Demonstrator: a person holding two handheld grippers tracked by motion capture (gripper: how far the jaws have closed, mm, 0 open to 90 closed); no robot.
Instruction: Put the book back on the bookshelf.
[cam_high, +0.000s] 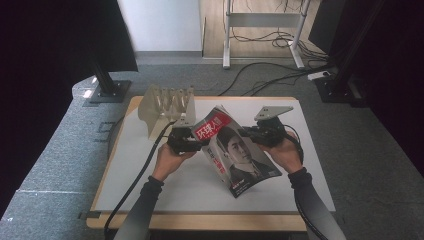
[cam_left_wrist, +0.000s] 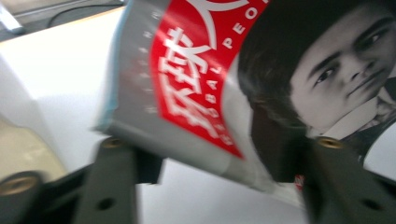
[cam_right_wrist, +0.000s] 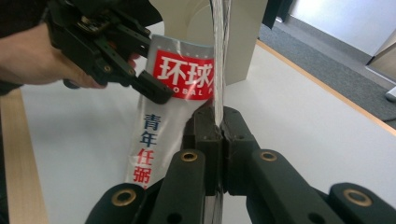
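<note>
The magazine (cam_high: 235, 150) carries a red masthead block on its cover with large white Chinese characters, 环球 legible in the right gripper view (cam_right_wrist: 182, 72), and a third character 人 in the high view. Beneath them runs small white Latin lettering, partly readable as "GLOBAL PEO" in the left gripper view (cam_left_wrist: 205, 79). Down the cover's left margin stand blue characters 青年 and red 任弼.
</note>
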